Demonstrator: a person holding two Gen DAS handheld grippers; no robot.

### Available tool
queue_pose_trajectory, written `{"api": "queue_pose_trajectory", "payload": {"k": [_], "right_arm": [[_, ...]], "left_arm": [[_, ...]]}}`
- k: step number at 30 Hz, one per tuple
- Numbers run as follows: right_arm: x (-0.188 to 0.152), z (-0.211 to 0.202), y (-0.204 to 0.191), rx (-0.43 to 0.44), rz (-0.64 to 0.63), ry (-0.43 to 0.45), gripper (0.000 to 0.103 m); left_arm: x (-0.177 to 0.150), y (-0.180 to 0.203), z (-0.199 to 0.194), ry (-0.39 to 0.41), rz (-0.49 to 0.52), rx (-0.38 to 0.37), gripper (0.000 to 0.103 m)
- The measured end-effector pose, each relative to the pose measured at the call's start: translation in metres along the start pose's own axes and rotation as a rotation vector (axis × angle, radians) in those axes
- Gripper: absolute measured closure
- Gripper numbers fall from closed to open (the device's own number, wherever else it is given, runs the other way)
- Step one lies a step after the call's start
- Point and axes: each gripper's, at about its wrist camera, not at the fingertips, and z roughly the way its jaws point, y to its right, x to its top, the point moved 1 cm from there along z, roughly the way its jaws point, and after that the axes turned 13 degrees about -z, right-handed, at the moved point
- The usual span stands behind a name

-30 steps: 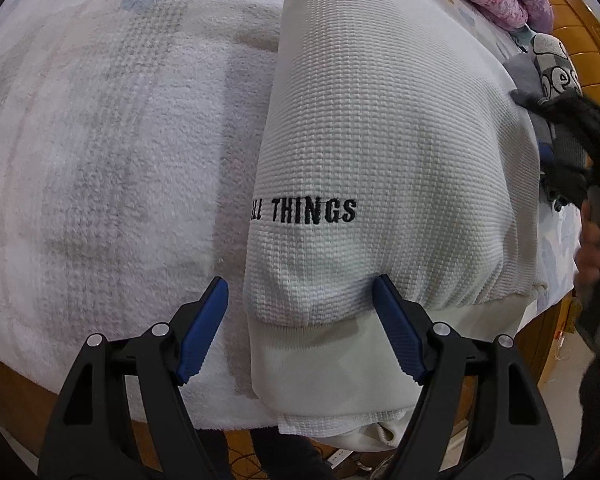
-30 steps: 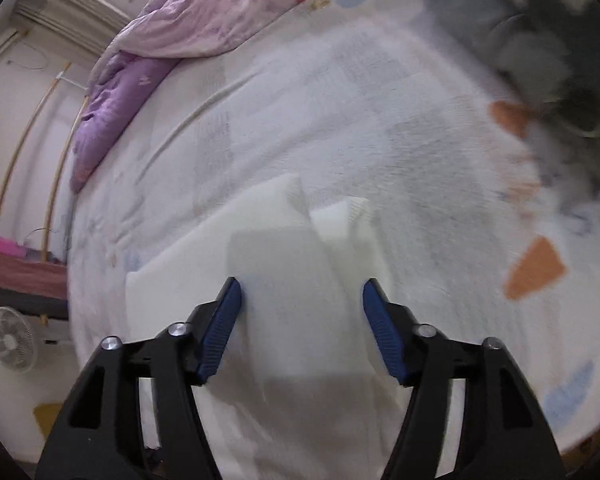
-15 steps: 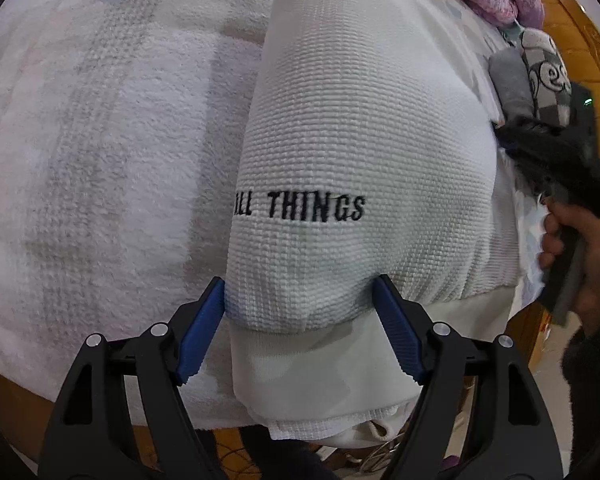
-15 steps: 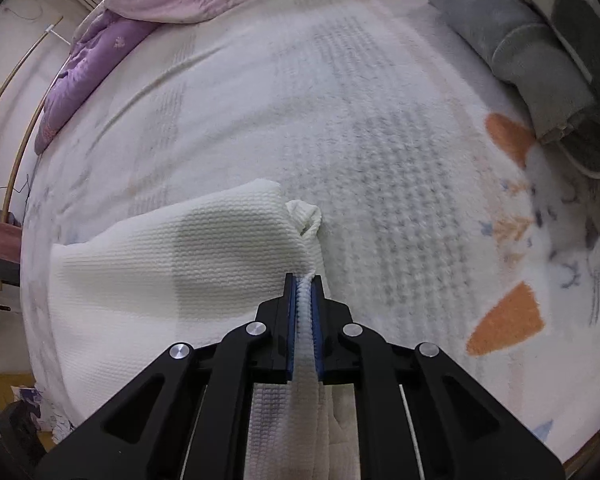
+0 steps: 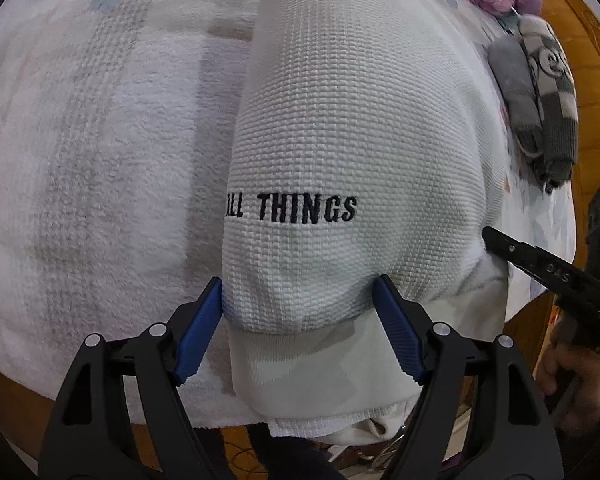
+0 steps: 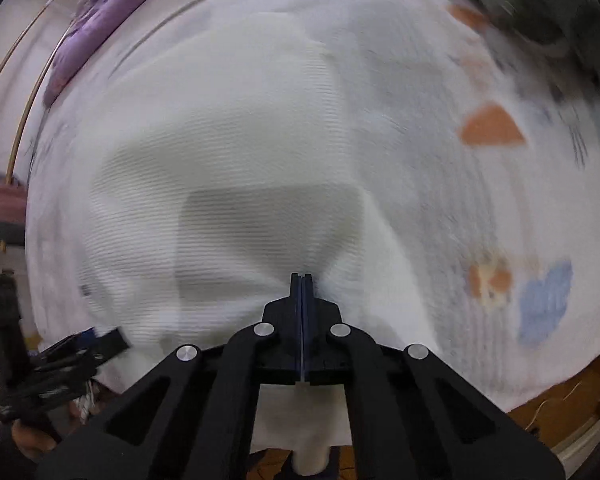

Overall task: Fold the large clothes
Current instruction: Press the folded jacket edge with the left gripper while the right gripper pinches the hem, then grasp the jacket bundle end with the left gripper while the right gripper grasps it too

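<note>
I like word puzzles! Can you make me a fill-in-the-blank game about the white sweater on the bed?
1. The black letters on the white sweater end in the word ____.
2. The left gripper has its jaws ____.
3. The right gripper is ____ on the sweater's edge.

Missing words: THINGS; open; shut

Soft, even indoor light; one view sharp, the other smeared by motion.

Left wrist view: crisp weave on the white garment [image 5: 352, 140], with a dull shadow on the bedspread [image 5: 100, 160] left of the tongs. Right wrist view: streaked blur throughout, strongest toward the rim; a grey shadow lies just ahead of the closed tips. Both pictures bulge, with dark corners.
</note>
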Motion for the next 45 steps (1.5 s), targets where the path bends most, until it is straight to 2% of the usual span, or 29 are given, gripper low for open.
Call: {"api": "queue_pose_trajectory", "payload": {"k": [3, 6, 8, 11, 15, 17, 19, 20, 21, 23, 25, 27, 31, 33, 36, 39, 43, 45], "right_arm": [[-0.005, -0.004, 0.001, -0.030, -0.024, -0.003, 0.103], [-0.012, -0.005, 0.010, 0.005, 0.015, 0.001, 0.103], [-0.012, -0.005, 0.006, -0.008, -0.008, 0.000, 0.103], [-0.015, -0.001, 0.005, -0.010, -0.011, 0.006, 0.103], [-0.022, 0.003, 0.008, 0.006, 0.009, 0.011, 0.103], [-0.019, 0.000, 0.009, 0.017, 0.029, 0.006, 0.103], [-0.013, -0.015, 0.005, 0.040, 0.056, 0.014, 0.103], [-0.011, -0.022, 0.002, 0.038, 0.053, 0.023, 0.103], [-0.008, -0.030, -0.002, 0.043, 0.038, 0.035, 0.098], [-0.004, -0.039, -0.021, 0.084, -0.012, 0.052, 0.097], [-0.007, -0.030, -0.036, 0.082, -0.073, 0.005, 0.098], [-0.016, -0.012, -0.030, 0.036, -0.072, -0.050, 0.103], [-0.021, 0.002, -0.007, 0.088, 0.012, -0.063, 0.103], [-0.010, -0.007, -0.014, 0.087, 0.000, -0.078, 0.103], [0.023, -0.032, -0.026, 0.103, -0.027, -0.023, 0.100], [0.054, -0.039, -0.037, 0.078, -0.069, 0.040, 0.098], [0.114, -0.014, -0.052, 0.076, -0.129, 0.088, 0.097], [0.135, 0.013, -0.055, 0.085, -0.160, 0.056, 0.097]], "left_arm": [[-0.001, 0.005, -0.006, 0.002, -0.004, -0.016, 0.027], [0.001, -0.004, -0.027, 0.010, -0.070, -0.107, 0.027], [0.006, -0.007, -0.043, 0.042, -0.082, -0.156, 0.028], [0.023, -0.003, -0.060, 0.099, -0.081, -0.187, 0.027], [0.052, 0.009, -0.046, 0.116, -0.071, -0.100, 0.028], [0.056, 0.018, -0.014, 0.028, -0.041, 0.006, 0.027], [0.056, 0.016, 0.005, 0.020, -0.049, 0.051, 0.027], [0.056, 0.013, 0.008, 0.011, -0.073, 0.045, 0.027], [0.056, 0.011, 0.009, 0.008, -0.094, 0.032, 0.027], [0.058, 0.012, 0.010, 0.001, -0.099, 0.030, 0.027], [0.059, 0.014, 0.009, 0.000, -0.076, 0.047, 0.027], [0.061, 0.015, 0.008, -0.008, -0.047, 0.059, 0.027], [0.066, 0.021, -0.002, -0.038, -0.024, 0.019, 0.027], [0.068, 0.022, -0.018, -0.013, -0.002, -0.009, 0.027], [0.080, 0.025, -0.040, 0.020, -0.018, -0.067, 0.027], [0.096, 0.036, -0.048, 0.049, -0.005, -0.098, 0.027], [0.118, 0.068, -0.030, 0.032, 0.037, -0.087, 0.027], [0.128, 0.083, -0.011, 0.019, 0.086, 0.005, 0.026]]}}
